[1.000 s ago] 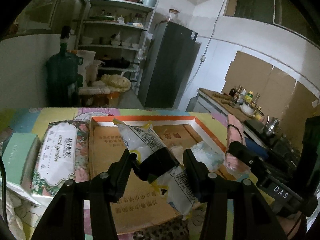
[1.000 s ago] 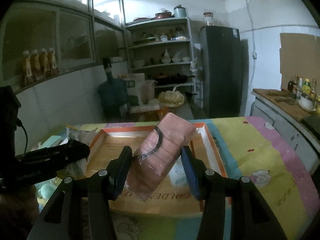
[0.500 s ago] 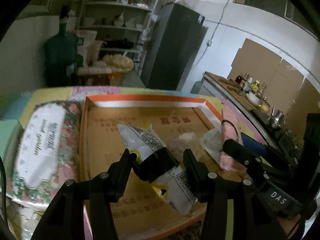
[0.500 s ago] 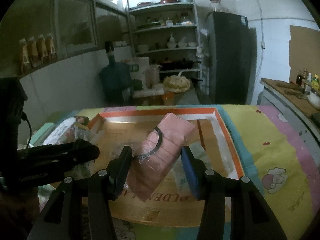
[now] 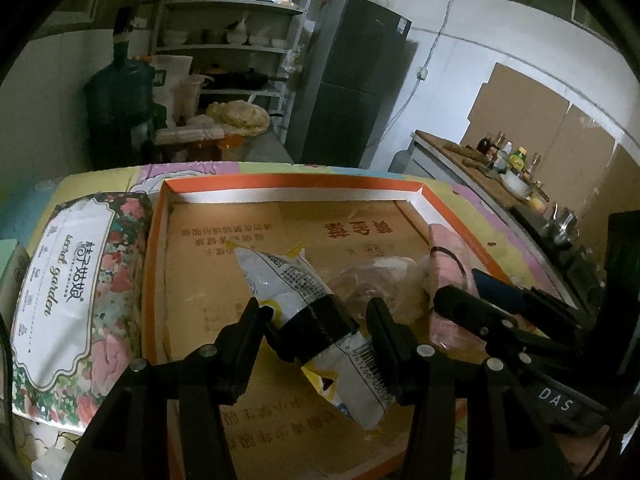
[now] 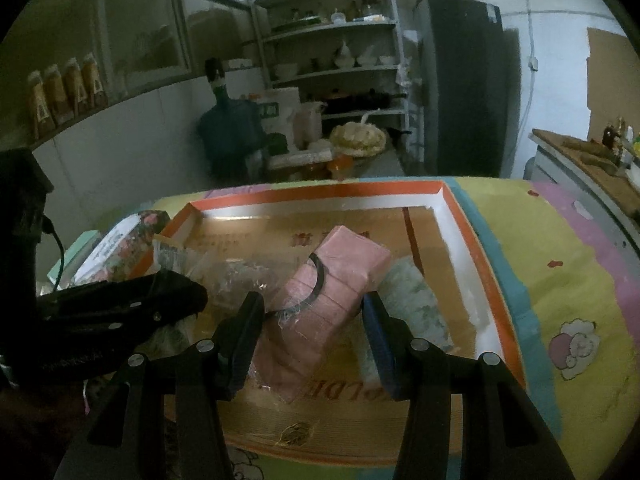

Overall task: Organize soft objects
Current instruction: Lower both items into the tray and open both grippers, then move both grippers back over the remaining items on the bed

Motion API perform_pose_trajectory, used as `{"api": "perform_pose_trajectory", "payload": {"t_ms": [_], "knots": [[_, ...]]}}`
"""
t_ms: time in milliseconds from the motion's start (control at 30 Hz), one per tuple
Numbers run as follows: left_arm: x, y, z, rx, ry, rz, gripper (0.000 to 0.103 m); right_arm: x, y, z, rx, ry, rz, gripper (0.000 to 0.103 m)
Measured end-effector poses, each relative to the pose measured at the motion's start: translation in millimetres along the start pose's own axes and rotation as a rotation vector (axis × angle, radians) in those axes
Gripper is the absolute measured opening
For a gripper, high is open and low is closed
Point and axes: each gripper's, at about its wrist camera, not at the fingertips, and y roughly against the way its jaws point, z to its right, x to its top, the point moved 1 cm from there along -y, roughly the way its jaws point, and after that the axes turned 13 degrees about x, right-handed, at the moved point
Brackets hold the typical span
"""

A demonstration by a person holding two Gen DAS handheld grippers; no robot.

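My left gripper (image 5: pixel 316 322) is clamped on a white snack packet (image 5: pixel 308 312) with a black band around its middle, both fingers (image 5: pixel 248 330) pressed against that band; the packet lies tilted between them, its printed top pointing away from me and its barcoded end hanging down toward me. Below and ahead of it is the shallow cardboard tray (image 5: pixel 280 178) with an orange-and-white rim. Just ahead and to the right of my left fingertips a crumpled clear plastic bag (image 5: pixel 380 280) rests on the tray floor. To the left, outside the tray and touching its wall, lies a floral tissue pack (image 5: pixel 68 292), with a pale green box (image 5: pixel 10 276) beyond it at the edge of view. My right gripper (image 6: pixel 314 320) is closed on a pink wrapped pack (image 6: pixel 324 304) with a black elastic loop across it, held tilted over the tray (image 6: pixel 464 232), its far end raised. Just to the right of that pack, beside my blue-padded right finger, a pale mottled soft packet (image 6: pixel 412 304) lies along the tray's right side. The tray sits on a colourful cartoon-print tablecloth (image 6: pixel 560 280). My two grippers are near each other, the left one showing dark at the left of the right wrist view.
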Motion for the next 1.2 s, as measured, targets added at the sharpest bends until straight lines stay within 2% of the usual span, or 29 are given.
{"api": "perform_pose_trajectory", "payload": {"t_ms": [267, 500, 833, 1200], "knots": [[1, 1, 3, 0.023, -0.028, 0.002, 0.054, -2, -4, 5, 0.014, -0.028, -0.014, 0.057], [4, 17, 4, 0.03, -0.038, 0.061, 0.067, -3, 2, 9, 0.023, -0.048, 0.018, 0.069], [8, 47, 4, 0.027, -0.045, 0.119, 0.069, -6, 18, 3, 0.017, -0.052, 0.062, 0.069], [3, 78, -14, 0.047, -0.02, 0.169, 0.069, -13, 41, -13, 0.029, -0.081, 0.103, 0.07]]}}
